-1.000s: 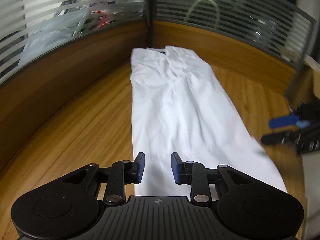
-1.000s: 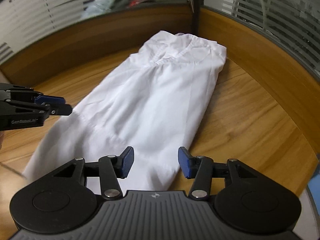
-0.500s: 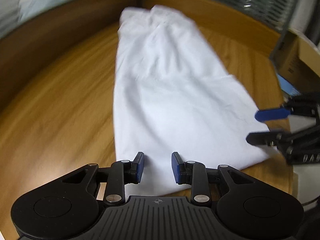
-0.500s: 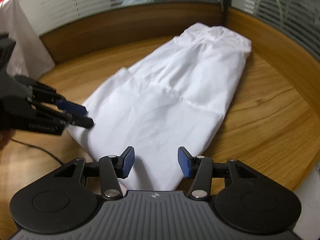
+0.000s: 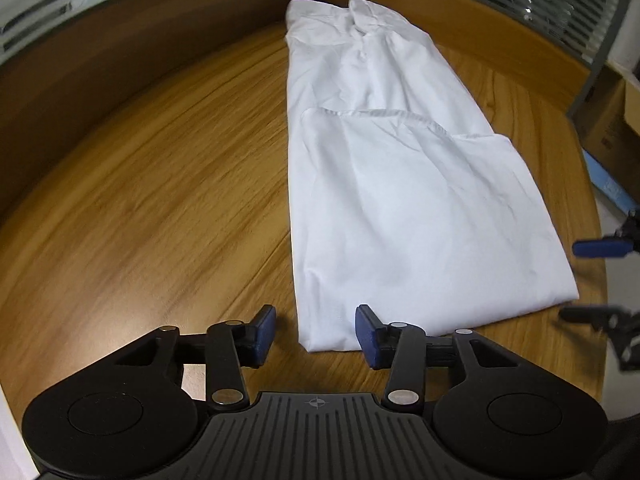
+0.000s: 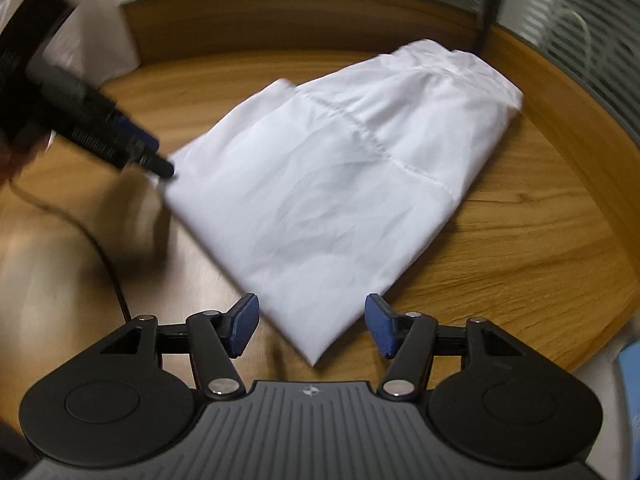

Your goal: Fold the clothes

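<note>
A white garment lies folded on the wooden table, its hem running across its middle. My left gripper hovers at the near left corner. Its jaws are opening, and that corner lies between the blue pads without being pressed. My right gripper straddles the near right corner of the garment. Its jaws are opening too, clear of the cloth. Each gripper also shows in the other's view: the right gripper at the right edge, the left gripper, blurred, at the garment's left side.
Wooden partition walls topped with striped glass close off the table's far sides. A cardboard box stands beyond the right edge. A black cable runs over the table at the left. Something white hangs at the far left.
Both grippers have drawn back and down to the garment's near folded edge, one at each corner. Both pairs of jaws stand wider than before. The garment itself lies as it did.
</note>
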The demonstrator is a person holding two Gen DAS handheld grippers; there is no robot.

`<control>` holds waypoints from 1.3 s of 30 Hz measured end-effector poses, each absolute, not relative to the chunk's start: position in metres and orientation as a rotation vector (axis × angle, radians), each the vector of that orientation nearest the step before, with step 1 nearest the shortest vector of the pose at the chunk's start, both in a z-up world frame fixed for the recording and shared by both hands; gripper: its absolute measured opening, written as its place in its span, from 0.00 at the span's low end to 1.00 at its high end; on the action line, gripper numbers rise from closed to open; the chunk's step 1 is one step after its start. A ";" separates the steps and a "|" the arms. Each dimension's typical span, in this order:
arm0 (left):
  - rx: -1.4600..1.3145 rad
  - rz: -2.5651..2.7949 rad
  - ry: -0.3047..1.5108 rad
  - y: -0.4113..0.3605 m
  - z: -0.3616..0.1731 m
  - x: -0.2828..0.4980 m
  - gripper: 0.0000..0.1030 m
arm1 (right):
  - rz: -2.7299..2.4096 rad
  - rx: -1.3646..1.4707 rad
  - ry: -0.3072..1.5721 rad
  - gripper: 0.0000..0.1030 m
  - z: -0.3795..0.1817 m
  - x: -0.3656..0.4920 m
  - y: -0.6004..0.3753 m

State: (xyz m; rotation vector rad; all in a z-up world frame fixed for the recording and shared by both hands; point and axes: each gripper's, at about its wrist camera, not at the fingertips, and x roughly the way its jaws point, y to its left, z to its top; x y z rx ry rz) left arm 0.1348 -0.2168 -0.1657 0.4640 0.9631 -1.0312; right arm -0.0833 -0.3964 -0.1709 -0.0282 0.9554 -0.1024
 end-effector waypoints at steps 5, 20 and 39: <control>0.409 -0.999 0.978 -0.213 -0.168 0.129 0.18 | -0.081 -0.099 0.995 0.62 -0.179 -0.079 -0.393; 0.337 -0.779 1.077 -0.232 -0.159 0.016 0.16 | 0.140 -0.216 1.037 0.59 -0.176 -0.086 -0.455; 0.156 -0.592 1.050 -0.337 -0.144 -0.103 0.13 | 0.506 -0.468 0.925 0.62 -0.159 -0.124 -0.573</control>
